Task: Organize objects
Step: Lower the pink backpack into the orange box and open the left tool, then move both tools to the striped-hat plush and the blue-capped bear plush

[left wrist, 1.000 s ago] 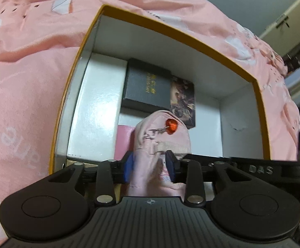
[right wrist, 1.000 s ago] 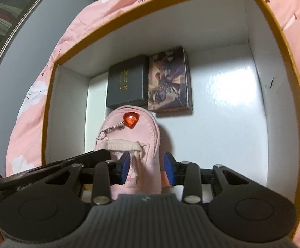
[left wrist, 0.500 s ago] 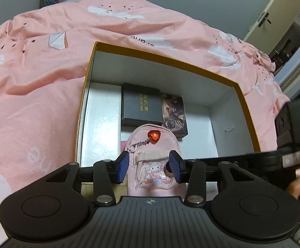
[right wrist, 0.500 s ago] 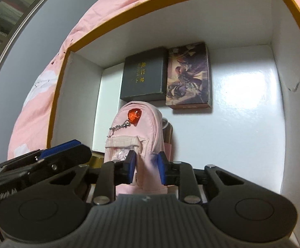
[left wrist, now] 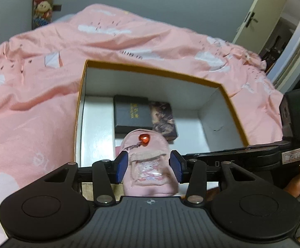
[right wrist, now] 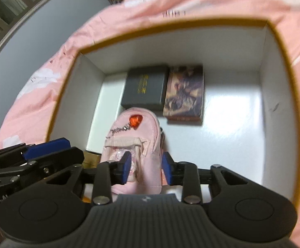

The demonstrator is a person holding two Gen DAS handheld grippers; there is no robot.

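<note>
A small pink backpack (left wrist: 147, 161) with a red heart charm (left wrist: 144, 138) stands upright at the near end of a white box with an orange rim (left wrist: 150, 70). My left gripper (left wrist: 148, 168) is open, its blue pads apart on either side of the backpack without pressing it. In the right wrist view my right gripper (right wrist: 146, 169) straddles the backpack (right wrist: 133, 144) with both pads against its fabric. A black box with gold lettering (right wrist: 144, 86) and a picture box (right wrist: 184, 94) lie flat at the far end.
The box sits on a bed with a pink quilt (left wrist: 36, 95). Plush toys (left wrist: 43, 2) hang on the grey wall behind. A door (left wrist: 251, 14) stands at the far right. The left gripper's arm (right wrist: 36, 157) shows beside the backpack.
My left gripper has let go of the backpack, opened wider and pulled back and up. My right gripper has also risen a little, still around the backpack.
</note>
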